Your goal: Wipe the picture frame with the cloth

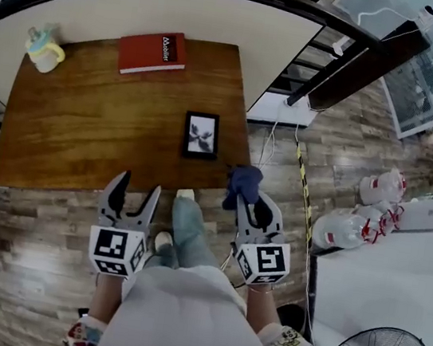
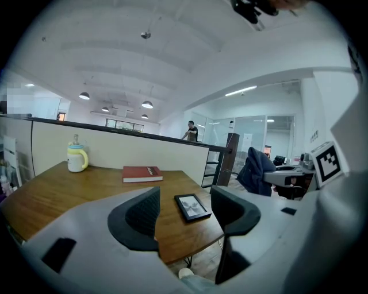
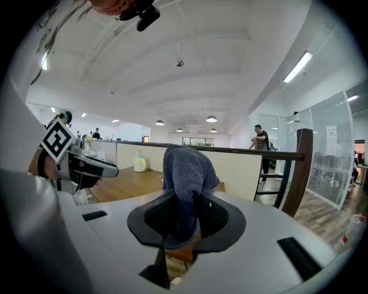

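The right hand-held gripper [image 3: 185,217] is clamped on a dark blue terry cloth [image 3: 187,166]. Its 2 black ribbed pads pinch a lower fold, so the soft bulk bunches above the jaws as a loose wad, well placed to serve as the wiping face. The left hand-held gripper [image 1: 137,190] stands at its widest, with nothing between its 2 jaws. Seen along them, the small black rectangular picture frame [image 1: 201,135] falls in the gap but lies well beyond, untouched. That empty, wide stance probably means this side is meant to steady the frame while the cloth rubs it.

Both hand-held grippers hang short of the near edge of the brown wooden table [image 1: 87,125], over plank flooring, so wiping has not begun.

The frame lies flat, glass up, near the table's front right corner, within easy reach. Its narrow border looks smooth and hard, and the pale print inside is too small to read. Farther off, a red hardcover book [image 1: 152,52] lies flat by the far edge. A pale lidded cup with a yellow handle [image 1: 44,50] stands at the far left corner, well apart from the frame.
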